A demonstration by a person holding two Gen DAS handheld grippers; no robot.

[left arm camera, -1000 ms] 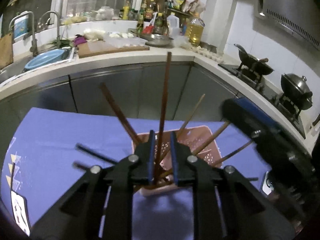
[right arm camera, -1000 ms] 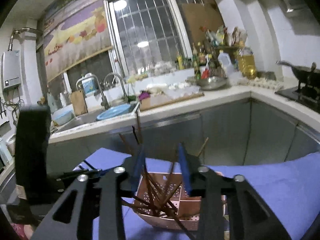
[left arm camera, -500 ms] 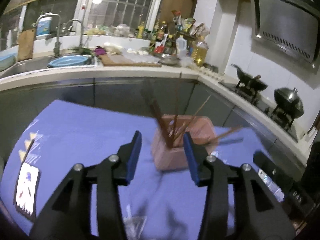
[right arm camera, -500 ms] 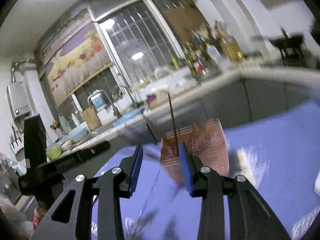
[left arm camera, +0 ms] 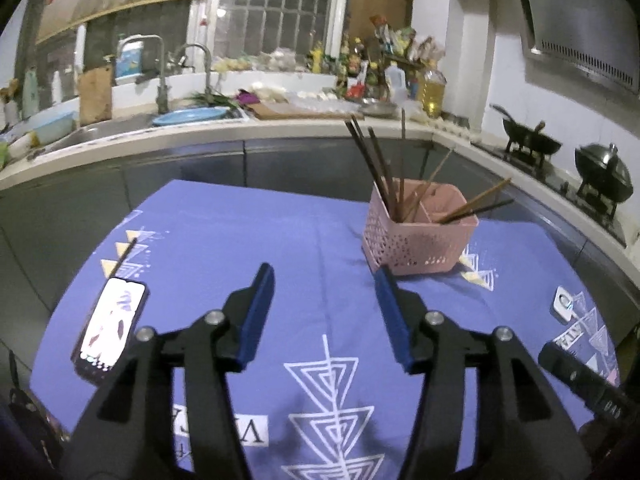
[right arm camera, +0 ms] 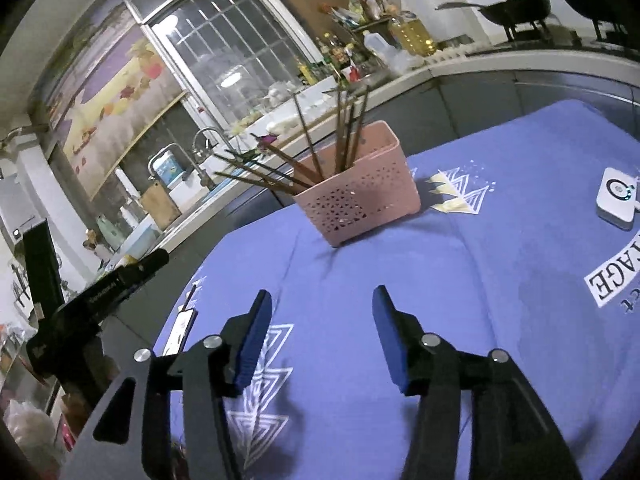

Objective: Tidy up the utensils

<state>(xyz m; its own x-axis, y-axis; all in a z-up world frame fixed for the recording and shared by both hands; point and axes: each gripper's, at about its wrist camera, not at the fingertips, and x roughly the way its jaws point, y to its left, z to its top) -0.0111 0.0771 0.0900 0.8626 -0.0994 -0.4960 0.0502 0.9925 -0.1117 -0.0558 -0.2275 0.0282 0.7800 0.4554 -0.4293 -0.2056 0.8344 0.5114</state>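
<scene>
A pink perforated utensil basket (left arm camera: pixel 416 240) (right arm camera: pixel 360 196) stands on the blue tablecloth (left arm camera: pixel 248 248) (right arm camera: pixel 500 300) with several dark and wooden chopsticks (left arm camera: pixel 380 168) (right arm camera: pixel 312 152) leaning out of it. My left gripper (left arm camera: pixel 324 288) hangs over the cloth, short of the basket, its jaws opening with nothing between them. My right gripper (right arm camera: pixel 320 304) is also back from the basket, jaws opening and empty. One stray chopstick (left arm camera: pixel 122 256) lies at the cloth's left edge.
A phone (left arm camera: pixel 108 328) with a lit screen lies on the cloth at the left. A small white device (right arm camera: pixel 616 200) sits at the right. The other gripper's black body (right arm camera: pixel 100 292) shows at the left of the right wrist view. A kitchen counter with sink (left arm camera: pixel 120 128) and stove (left arm camera: pixel 560 160) curves behind.
Both grippers have pulled back from the basket and opened. The left one let go of the chopstick it was shut on; that chopstick now stands in the basket.
</scene>
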